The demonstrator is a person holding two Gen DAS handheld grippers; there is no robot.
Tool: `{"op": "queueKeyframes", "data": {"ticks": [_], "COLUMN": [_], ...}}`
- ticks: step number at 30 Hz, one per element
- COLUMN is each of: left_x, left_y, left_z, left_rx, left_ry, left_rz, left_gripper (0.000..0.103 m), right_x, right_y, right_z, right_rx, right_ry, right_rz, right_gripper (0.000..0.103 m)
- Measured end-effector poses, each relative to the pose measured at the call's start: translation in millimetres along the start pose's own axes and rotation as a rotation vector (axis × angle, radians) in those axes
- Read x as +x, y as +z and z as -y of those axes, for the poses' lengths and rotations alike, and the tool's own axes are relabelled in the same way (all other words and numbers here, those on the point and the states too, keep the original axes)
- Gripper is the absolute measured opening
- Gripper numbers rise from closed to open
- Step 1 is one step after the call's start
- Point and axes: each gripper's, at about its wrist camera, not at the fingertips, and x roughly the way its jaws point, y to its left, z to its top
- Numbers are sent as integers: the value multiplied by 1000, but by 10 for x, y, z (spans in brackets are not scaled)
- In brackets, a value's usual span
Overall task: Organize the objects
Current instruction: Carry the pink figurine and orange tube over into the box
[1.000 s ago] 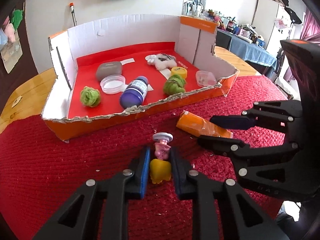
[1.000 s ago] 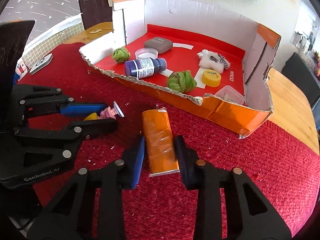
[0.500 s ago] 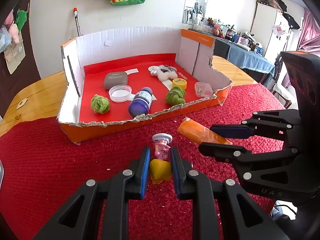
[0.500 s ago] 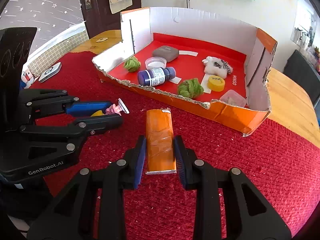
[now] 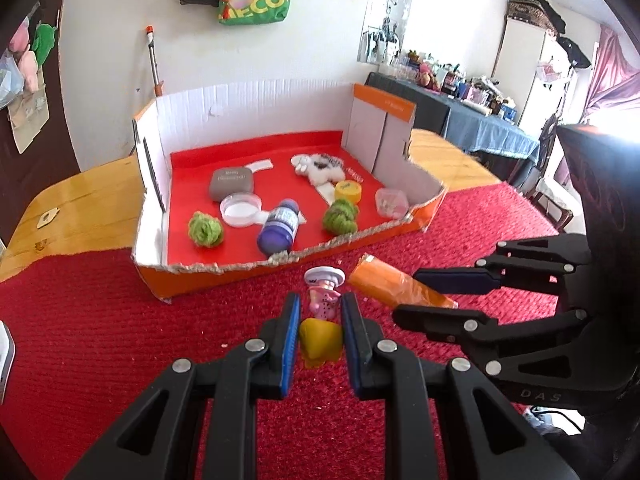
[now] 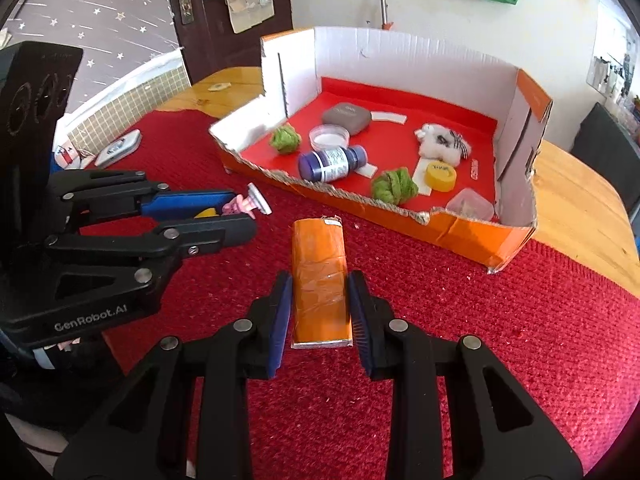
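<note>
A red cloth (image 6: 520,340) covers the near part of the wooden table (image 6: 580,208). On it sits the landmark, a cut-down cardboard box (image 5: 256,104) with a red floor. Inside the box lie a blue bottle (image 5: 280,230) near the torn front edge, a white plush toy (image 5: 320,168) toward the back, a grey case (image 5: 232,182), two green yarn balls (image 5: 206,230) and a yellow lid (image 5: 348,191). In front of the box, the right gripper (image 6: 320,308) is clamped on an orange packet (image 6: 318,276). Left of it, also before the box, the left gripper (image 5: 318,320) is clamped on a small pink-and-yellow figurine (image 5: 324,308).
</note>
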Motion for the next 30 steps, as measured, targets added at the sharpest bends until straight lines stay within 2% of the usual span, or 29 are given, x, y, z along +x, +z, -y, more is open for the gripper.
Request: {"op": "queueKeyframes", "data": {"ticks": [10, 19, 24, 30], "left_x": [-102, 46, 304, 844], "left_y": [273, 695, 1120, 1526], "left_z": [-93, -272, -398, -549], "left_rx": [-25, -41, -30, -18], "left_ry": [-35, -47, -26, 23], "left_rz": [26, 10, -23, -114], "left_gripper": [21, 21, 21, 21], "right_x": [-182, 13, 259, 600], "right_y": [252, 665, 898, 1121], "right_z": [80, 347, 448, 507], "right_rx": [27, 92, 90, 61], "right_ry": [-10, -21, -45, -70], "right_rz": [48, 42, -2, -85], "right_gripper": [28, 28, 28, 28]}}
